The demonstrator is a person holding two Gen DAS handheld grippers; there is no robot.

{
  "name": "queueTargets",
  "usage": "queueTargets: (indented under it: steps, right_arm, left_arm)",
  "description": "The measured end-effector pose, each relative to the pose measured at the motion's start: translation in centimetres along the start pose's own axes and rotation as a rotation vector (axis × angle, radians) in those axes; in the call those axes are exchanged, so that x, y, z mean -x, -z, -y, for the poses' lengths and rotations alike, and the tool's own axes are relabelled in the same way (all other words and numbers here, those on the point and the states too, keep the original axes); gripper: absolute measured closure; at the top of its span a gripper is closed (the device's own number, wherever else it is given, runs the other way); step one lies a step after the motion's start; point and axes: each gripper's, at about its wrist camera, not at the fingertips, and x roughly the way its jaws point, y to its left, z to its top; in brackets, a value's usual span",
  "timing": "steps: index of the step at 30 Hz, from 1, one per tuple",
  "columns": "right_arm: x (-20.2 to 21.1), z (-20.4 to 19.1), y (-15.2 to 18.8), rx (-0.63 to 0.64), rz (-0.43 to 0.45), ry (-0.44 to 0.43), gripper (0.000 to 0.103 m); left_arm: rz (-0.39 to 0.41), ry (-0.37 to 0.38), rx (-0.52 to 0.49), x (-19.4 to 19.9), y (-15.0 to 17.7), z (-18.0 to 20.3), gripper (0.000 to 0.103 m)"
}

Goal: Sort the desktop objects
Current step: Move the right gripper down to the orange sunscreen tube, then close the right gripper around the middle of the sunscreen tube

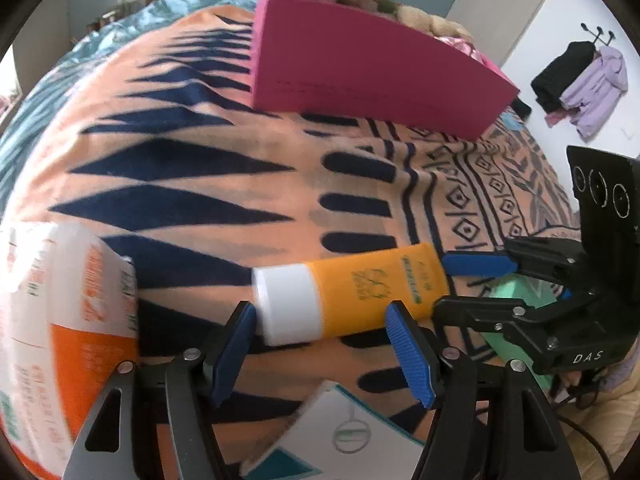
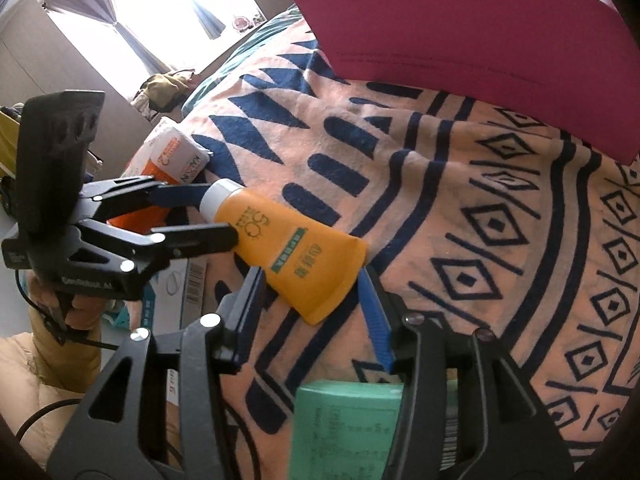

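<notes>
Left gripper (image 1: pixel 320 344), black-framed with ribbed blue pads, jaws spread wide and holding nothing; right gripper (image 2: pixel 312 312), same build, jaws also apart around the crimped tail, no clear squeeze visible.

Orange plastic squeeze tube with white screw cap (image 1: pixel 348 300) lies flat on the peach and navy patterned blanket (image 1: pixel 200 160), just ahead of the left gripper, cap end between its pads; from the right gripper's side the flat crimped end sits between its pads, touching or nearly so.

Handling, as judged: light; soft-walled, so the body will dent under a hard pinch; glossy skin likely slippery; cap is the stiff part, crimp is thin and may slide out. Best hold looks to be across the shoulder by the cap or mid-body, with modest pressure.

Beyond both grippers: magenta flat-sided cardboard box (image 1: pixel 360 68), well apart from the tube. Left of the left gripper: white and orange soft-wrapped pack (image 1: pixel 68 320), blurred. Beneath the left gripper: white and teal carton (image 1: pixel 340 436), partly covered by the jaws. Under the right gripper: pale green printed box (image 2: pixel 348 428), cut off by the frame.

Print on every label unreadable; whether the magenta box is open cannot be told.
</notes>
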Motion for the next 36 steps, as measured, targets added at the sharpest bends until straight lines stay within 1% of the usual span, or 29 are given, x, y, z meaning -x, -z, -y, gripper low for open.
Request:
queueTargets:
  steps: [3,6,10,13,18,22,27,32,36]
  right_arm:
    - [-0.1,-0.3,0.1,0.003,0.008,-0.003,0.048]
    - [0.0,-0.2,0.2,-0.011,0.022,-0.008,0.048]
    - [0.6,0.0,0.3,-0.039,0.056,-0.023,0.05]
    - [1.0,0.1,0.1,-0.043,0.079,-0.007,0.053]
    - [2.1,0.6,-0.2,-0.038,0.12,0.038,0.055]
    - [2.2,1.8,-0.3,-0.069,0.122,0.035,0.056]
    - [1.9,2.4,-0.1,-0.087,0.113,0.027,0.056]
    - [2.1,2.3,0.0,-0.084,0.122,0.031,0.056]
    - [2.7,2.0,-0.1,-0.073,0.143,0.047,0.056]
  left_arm:
    - [0.005,-0.008,-0.008,0.0,0.1,0.3,0.032]
    - [0.009,-0.002,0.007,0.0,0.1,0.2,0.032]
    - [0.016,0.004,0.038,0.1,0.0,0.1,0.032]
    - [0.019,0.016,0.052,0.0,-0.2,0.4,0.032]
    - [0.02,0.038,0.043,-0.5,-0.4,1.1,0.032]
    - [0.018,0.029,0.032,-0.8,-0.6,1.8,0.032]
    - [0.018,0.011,0.032,-0.8,-0.7,1.9,0.036]
    - [0.019,-0.001,0.044,-0.8,-0.8,1.8,0.042]
    - [0.027,-0.003,0.052,-0.5,-1.1,1.9,0.042]
